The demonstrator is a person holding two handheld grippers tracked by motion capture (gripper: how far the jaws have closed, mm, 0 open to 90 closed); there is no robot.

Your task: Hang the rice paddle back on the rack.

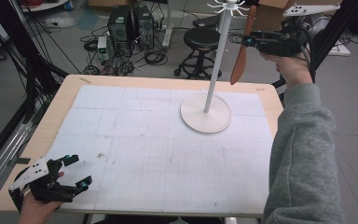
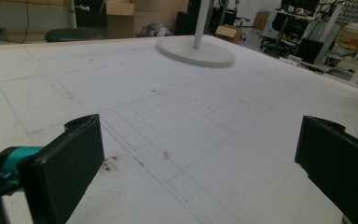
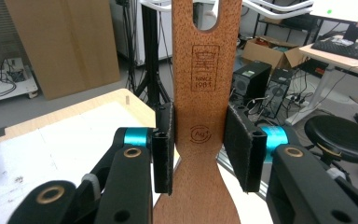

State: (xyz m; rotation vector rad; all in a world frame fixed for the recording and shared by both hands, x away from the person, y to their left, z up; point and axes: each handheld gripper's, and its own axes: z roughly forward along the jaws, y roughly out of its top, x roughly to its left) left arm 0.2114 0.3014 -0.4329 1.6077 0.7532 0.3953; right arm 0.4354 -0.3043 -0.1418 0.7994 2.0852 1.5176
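A white hanging stand (image 1: 216, 56) with hooks at its top rises from a round base (image 1: 205, 114) at the table's far right. My right gripper (image 1: 248, 39) is raised beside the stand's top and is shut on a wooden spatula (image 1: 241, 56), which hangs blade down. In the right gripper view the jaws (image 3: 200, 144) clamp the spatula's (image 3: 206, 93) neck, with its slotted handle end up near the white hooks (image 3: 279, 7). My left gripper (image 1: 77, 172) rests at the table's near left corner, open and holding nothing. The left gripper view shows its jaws (image 2: 198, 140) wide apart over the mat, the stand base (image 2: 196, 51) far off.
A white gridded mat (image 1: 144, 140) covers the wooden table (image 1: 135, 81). Beyond the far edge stand a black stool (image 1: 201, 39), computer towers (image 1: 130, 23) and floor cables. Black frame poles (image 1: 28, 70) run along the left side.
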